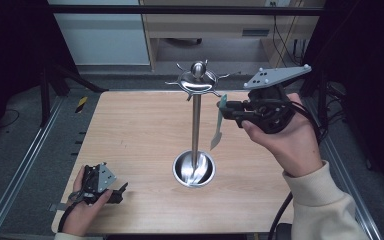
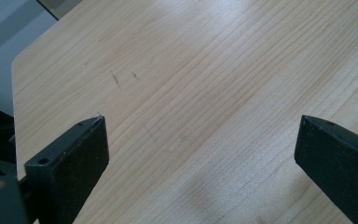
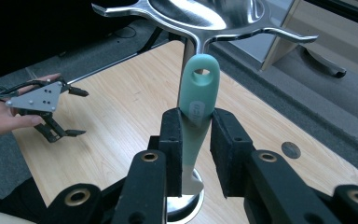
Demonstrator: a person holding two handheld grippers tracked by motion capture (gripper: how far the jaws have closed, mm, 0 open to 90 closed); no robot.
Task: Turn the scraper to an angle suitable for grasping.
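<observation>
Mint-green utensil handle is clamped between the jaws of the right gripper, held upright with its hanging hole at the top, just below one curved arm of the steel hanging stand. In the high view the utensil is seen hanging down from the right gripper, its pale blade pointing toward the wooden table, just beside the stand's pole and apart from the round base.

The step in hand is judged to be hooking the handle's hole over a stand arm. It is best done by raising the handle slightly, lining the hole up with the upturned tip of the nearest arm, and lowering it on before the grip is released. A bump against the pole could rock the stand, so a slow approach is advised.

The left gripper rests low at the table's near left corner in the person's hand, its jaws spread wide over bare wood with nothing between them.

The kind of utensil cannot be told: its blade is hidden behind the jaws in the right gripper view and is small and pale from above. Whether the handle touches the arm cannot be told.
</observation>
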